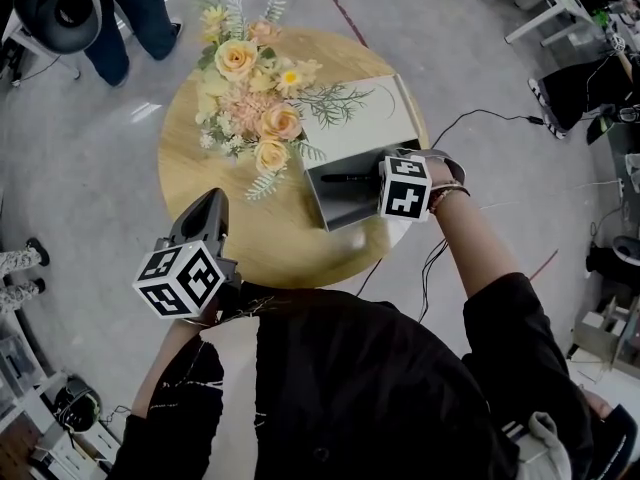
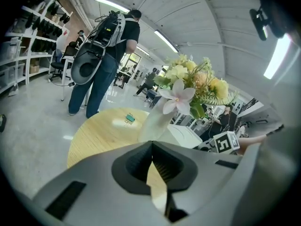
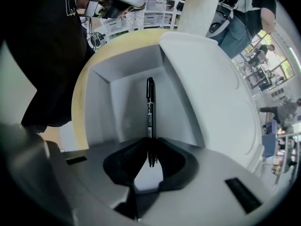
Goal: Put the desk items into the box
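A black pen (image 3: 150, 107) sits between the jaws of my right gripper (image 3: 150, 144), which is shut on it. The pen reaches down into the open grey box (image 3: 120, 102), whose white lid (image 3: 211, 88) lies folded back. In the head view the right gripper (image 1: 380, 179) hangs over the box (image 1: 345, 208) at the right of the round wooden table (image 1: 280, 253), with the pen (image 1: 350, 178) inside. My left gripper (image 1: 210, 200) is shut on nothing, above the table's near left edge. A small green clip (image 2: 130, 118) lies on the far tabletop in the left gripper view (image 2: 152, 147).
A large bouquet (image 1: 250, 78) in a pale vase (image 2: 155, 121) fills the table's back left. A person (image 1: 130, 18) stands just beyond the table. A black cable (image 1: 480, 118) runs along the floor at the right; desks and shelves ring the room.
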`<state>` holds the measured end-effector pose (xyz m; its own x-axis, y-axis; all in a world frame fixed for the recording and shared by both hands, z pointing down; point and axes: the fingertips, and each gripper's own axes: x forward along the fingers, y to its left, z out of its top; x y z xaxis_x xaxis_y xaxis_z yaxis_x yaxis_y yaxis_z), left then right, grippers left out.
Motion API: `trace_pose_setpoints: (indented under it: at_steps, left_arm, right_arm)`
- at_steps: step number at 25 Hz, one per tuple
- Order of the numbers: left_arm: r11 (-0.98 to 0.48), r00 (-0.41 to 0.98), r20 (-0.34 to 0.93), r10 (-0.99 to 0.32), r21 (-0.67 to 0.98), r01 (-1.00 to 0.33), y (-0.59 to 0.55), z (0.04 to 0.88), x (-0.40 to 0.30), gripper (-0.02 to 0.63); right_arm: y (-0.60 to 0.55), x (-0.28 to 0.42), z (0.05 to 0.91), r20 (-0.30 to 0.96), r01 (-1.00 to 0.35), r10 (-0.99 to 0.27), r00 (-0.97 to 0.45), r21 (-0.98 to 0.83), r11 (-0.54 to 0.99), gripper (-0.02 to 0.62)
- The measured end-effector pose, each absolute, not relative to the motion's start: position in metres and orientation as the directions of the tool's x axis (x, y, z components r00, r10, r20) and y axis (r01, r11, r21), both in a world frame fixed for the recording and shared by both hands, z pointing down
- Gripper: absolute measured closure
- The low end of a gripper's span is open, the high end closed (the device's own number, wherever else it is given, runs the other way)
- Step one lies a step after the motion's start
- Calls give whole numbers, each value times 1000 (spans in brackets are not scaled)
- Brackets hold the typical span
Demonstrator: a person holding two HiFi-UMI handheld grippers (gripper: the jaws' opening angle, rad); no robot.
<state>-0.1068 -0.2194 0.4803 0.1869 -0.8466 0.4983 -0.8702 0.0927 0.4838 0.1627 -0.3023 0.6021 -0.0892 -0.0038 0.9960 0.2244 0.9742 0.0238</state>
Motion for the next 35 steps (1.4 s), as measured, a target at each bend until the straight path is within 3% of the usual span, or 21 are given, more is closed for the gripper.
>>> trace_pose_setpoints:
  at_steps: [10,35]
  left_arm:
    - [103,181,497,-849,491,-865,-212,478,-118,597]
    - [99,196,495,-846,508,-856,-195,486,-123,597]
  right_arm:
    - [-307,163,600,997,187,-31,-64,43,981,486]
    - [-317,157,589,987,90,-138,-83,145,985,499]
